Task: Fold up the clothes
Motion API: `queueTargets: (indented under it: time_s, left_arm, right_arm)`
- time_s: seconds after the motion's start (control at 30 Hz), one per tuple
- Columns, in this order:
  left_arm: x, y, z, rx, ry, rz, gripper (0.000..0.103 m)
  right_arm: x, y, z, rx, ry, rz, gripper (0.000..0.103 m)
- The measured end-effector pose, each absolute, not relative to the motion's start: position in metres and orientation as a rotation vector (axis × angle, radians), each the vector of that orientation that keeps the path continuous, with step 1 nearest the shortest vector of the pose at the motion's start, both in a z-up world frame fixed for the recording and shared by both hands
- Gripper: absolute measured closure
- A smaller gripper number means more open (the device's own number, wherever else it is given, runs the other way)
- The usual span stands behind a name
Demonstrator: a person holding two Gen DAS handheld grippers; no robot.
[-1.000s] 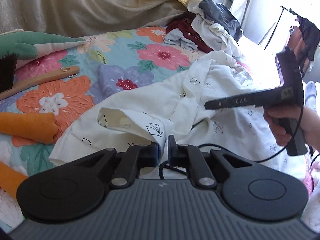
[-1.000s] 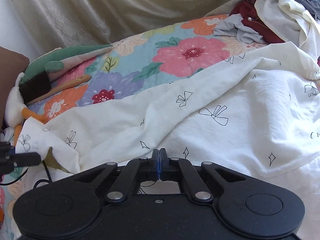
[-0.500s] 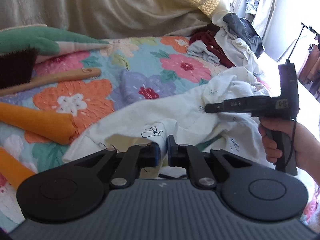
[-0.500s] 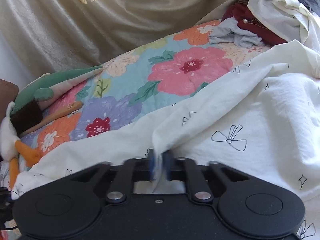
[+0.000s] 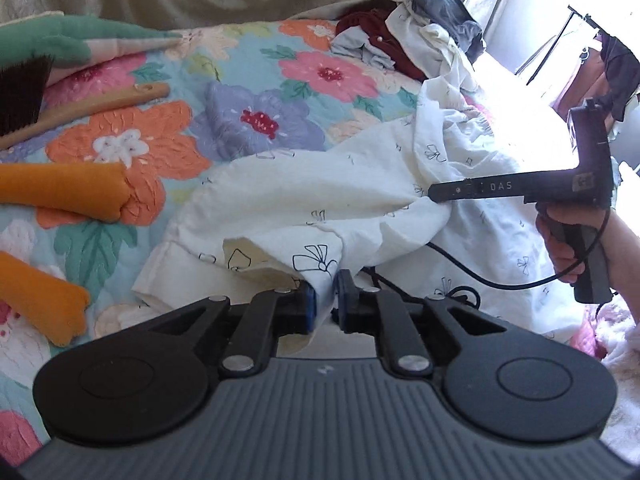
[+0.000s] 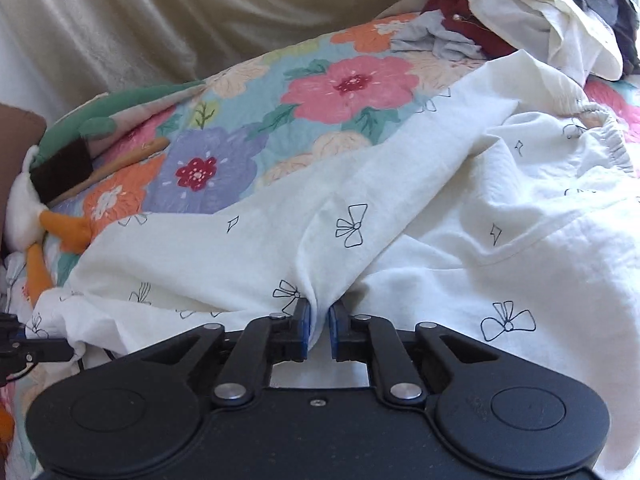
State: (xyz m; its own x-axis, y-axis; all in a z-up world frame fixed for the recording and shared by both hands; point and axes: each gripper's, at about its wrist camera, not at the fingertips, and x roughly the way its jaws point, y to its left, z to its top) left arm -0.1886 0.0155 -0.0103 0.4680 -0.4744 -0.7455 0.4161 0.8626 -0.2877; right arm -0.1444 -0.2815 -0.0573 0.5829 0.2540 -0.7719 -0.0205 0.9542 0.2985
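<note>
A white garment printed with black bows (image 5: 304, 196) (image 6: 420, 216) lies crumpled on a floral quilt (image 5: 256, 120). My left gripper (image 5: 325, 298) is shut on a fold near the garment's hem, cloth pinched between its blue pads. My right gripper (image 6: 318, 318) is shut on another fold of the same garment. In the left wrist view the right gripper (image 5: 434, 194) comes in from the right, held by a hand (image 5: 568, 240), with fabric drawn taut at its tip. The left gripper's tip (image 6: 60, 352) shows at the far left edge of the right wrist view.
A pile of mixed clothes (image 5: 420, 32) (image 6: 560, 16) sits at the back right. A wooden-handled brush (image 5: 92, 104), orange plush legs (image 5: 60, 192) and a green plush (image 5: 80, 36) lie at the left. A beige curtain (image 6: 160, 20) hangs behind. A black cable (image 5: 500, 280) trails over the garment.
My right gripper has come down onto the garment and shut on a fold, pulling it taut. The left gripper has kept its hold while the cloth bunched up between the two.
</note>
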Motion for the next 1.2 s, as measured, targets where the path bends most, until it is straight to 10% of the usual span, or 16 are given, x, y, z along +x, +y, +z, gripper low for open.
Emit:
queueTargets:
  time_s: [0.13,0.3,0.37,0.4,0.47,0.73,1.0,1.1,1.17,1.2]
  left_arm:
    - [-0.190,0.018,0.009,-0.038,0.881,-0.552,0.059]
    - [-0.182,0.015,0.004,-0.069,0.863,-0.487,0.054]
    - [-0.179,0.009,-0.008,-0.080,0.887,-0.473,0.061]
    - [-0.179,0.006,-0.013,-0.076,0.895,-0.470,0.079]
    - [-0.182,0.000,-0.019,-0.047,0.880,-0.453,0.092]
    - [-0.182,0.004,0.015,-0.044,0.684,-0.370,0.098]
    - [-0.202,-0.002,0.017,-0.010,0.602,-0.442,0.098]
    - [-0.212,-0.016,0.007,0.047,0.656,-0.498,0.098]
    - [-0.214,-0.026,-0.002,0.084,0.696,-0.528,0.098]
    - [-0.215,-0.030,-0.005,0.104,0.704,-0.527,0.098]
  right_arm:
    - [-0.153,-0.287,-0.042,0.244,0.823,0.085,0.065]
    - [-0.145,-0.289,-0.037,0.229,0.745,0.069,0.063]
    - [-0.136,-0.285,-0.043,0.226,0.758,0.085,0.063]
    - [-0.132,-0.281,-0.047,0.201,0.774,0.090,0.066]
    - [-0.129,-0.274,-0.052,0.120,0.791,0.071,0.101]
    - [-0.152,-0.307,-0.025,0.230,0.644,0.025,0.101]
    - [-0.128,-0.329,-0.036,0.318,0.901,-0.066,0.094]
    - [-0.106,-0.335,-0.013,0.307,0.864,-0.055,0.080]
    - [-0.092,-0.338,0.002,0.300,0.840,-0.048,0.038]
    - [-0.084,-0.340,0.009,0.297,0.828,-0.044,0.032]
